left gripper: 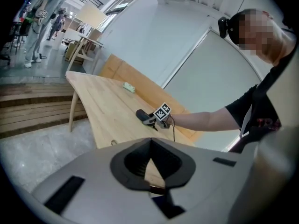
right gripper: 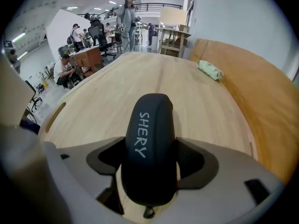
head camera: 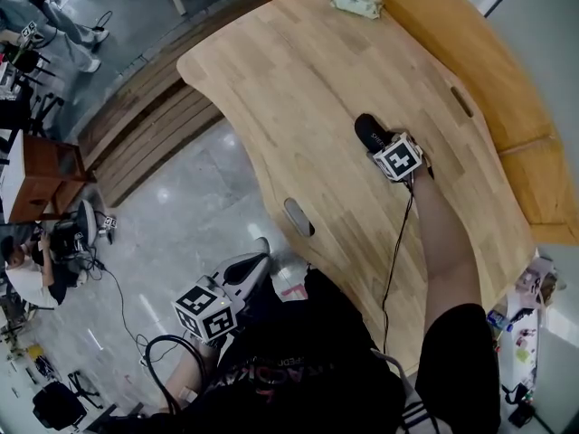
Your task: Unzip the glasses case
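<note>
The black glasses case [head camera: 369,132] lies on the light wooden table [head camera: 298,80], white lettering along its top [right gripper: 149,143]. My right gripper [head camera: 378,145] points steeply down over it. Its jaws stand wide open with the case between them [right gripper: 149,160], the pads close beside its two long sides. A small zipper pull [right gripper: 148,213] shows at the case's near end. My left gripper [head camera: 258,253] hangs off the table's near edge by the person's body, jaws shut and empty [left gripper: 149,155]. The left gripper view shows the case [left gripper: 141,114] from afar.
A pale green packet [head camera: 356,3] lies at the table's far end. An oval slot [head camera: 298,217] is cut near the table's near edge. An orange wooden bench [head camera: 507,89] runs along the far right side. Wooden steps [head camera: 154,125] and people at desks lie beyond the table.
</note>
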The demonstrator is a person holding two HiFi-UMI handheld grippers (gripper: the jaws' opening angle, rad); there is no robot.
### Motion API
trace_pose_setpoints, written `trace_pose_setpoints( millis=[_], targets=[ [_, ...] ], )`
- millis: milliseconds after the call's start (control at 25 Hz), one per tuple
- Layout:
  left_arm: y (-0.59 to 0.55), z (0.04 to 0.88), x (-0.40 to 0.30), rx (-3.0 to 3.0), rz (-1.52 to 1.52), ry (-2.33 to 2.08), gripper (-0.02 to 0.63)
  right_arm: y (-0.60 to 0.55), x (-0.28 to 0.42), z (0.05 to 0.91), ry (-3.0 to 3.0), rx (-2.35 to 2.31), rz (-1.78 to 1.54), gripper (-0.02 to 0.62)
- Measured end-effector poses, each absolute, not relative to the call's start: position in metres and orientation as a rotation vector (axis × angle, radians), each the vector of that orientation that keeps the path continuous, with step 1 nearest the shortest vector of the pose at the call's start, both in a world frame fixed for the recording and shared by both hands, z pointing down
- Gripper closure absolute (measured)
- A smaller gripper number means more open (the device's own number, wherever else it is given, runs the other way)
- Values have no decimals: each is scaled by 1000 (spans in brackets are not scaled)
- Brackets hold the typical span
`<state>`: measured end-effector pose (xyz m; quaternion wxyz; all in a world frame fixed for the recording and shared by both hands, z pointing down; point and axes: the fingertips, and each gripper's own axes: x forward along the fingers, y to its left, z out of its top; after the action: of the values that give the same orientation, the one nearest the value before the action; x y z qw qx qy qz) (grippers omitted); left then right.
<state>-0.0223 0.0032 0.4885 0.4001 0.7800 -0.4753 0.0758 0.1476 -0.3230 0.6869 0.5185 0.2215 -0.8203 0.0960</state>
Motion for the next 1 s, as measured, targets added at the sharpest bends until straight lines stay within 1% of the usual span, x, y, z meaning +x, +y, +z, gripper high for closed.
trace_pose_setpoints(
  millis=[200, 440, 680, 840, 1000],
  targets=[
    [-4, 487, -22, 1999, 190, -1184, 594, -304, 141, 659, -2066, 424, 160, 245],
    [-20, 482, -23, 2068, 170, -1139, 594, -246, 117, 592, -2293, 183, 61, 249],
    [-38, 463, -25, 2165, 92, -1046, 594, -176, 99, 528, -2374, 6, -41, 251],
    [-54, 448, -23, 2209, -23, -948, 594, -137, 89, 483, -2474, -65, -28, 252],
    [-66, 422, -22, 2215, -241, -800, 586, -97, 80, 437, -2563, -154, -26, 251]
  ],
)
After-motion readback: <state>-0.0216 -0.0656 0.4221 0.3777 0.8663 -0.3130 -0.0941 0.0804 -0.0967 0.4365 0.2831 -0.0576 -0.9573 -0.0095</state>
